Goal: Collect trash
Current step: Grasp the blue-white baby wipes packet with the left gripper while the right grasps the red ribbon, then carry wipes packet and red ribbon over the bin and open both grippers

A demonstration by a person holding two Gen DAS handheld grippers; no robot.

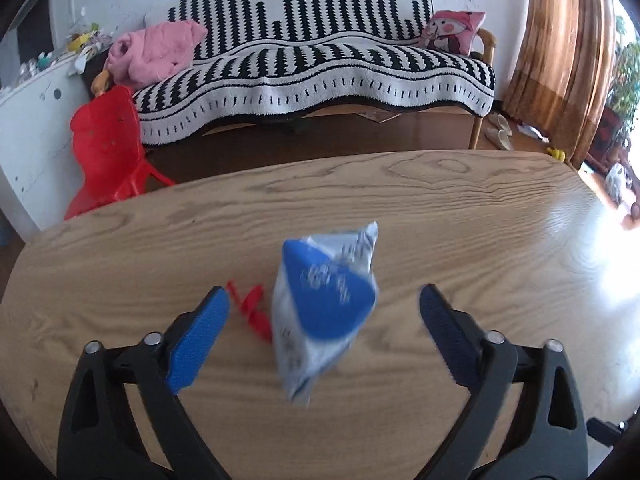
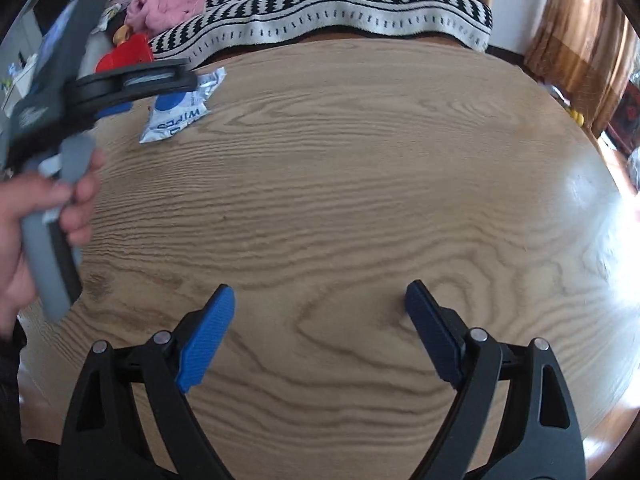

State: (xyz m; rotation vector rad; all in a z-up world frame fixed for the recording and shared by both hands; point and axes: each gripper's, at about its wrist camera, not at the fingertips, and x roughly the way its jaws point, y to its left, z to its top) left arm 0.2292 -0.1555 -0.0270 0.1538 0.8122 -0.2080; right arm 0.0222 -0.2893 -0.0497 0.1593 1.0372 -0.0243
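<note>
My left gripper (image 1: 324, 300) stands with jaws wide, pads clear of the blurred blue-and-white wipes packet (image 1: 324, 304) between them on the wooden table (image 1: 480, 220), while my right gripper (image 2: 320, 300) gapes over bare wood, holding nothing.

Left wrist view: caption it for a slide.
Open left gripper over a blue-and-white wipes packet and red scrap on the wooden table.

"wipes" in blue letters on white-blue packet (image 2: 180, 110); print otherwise blurred
</note>
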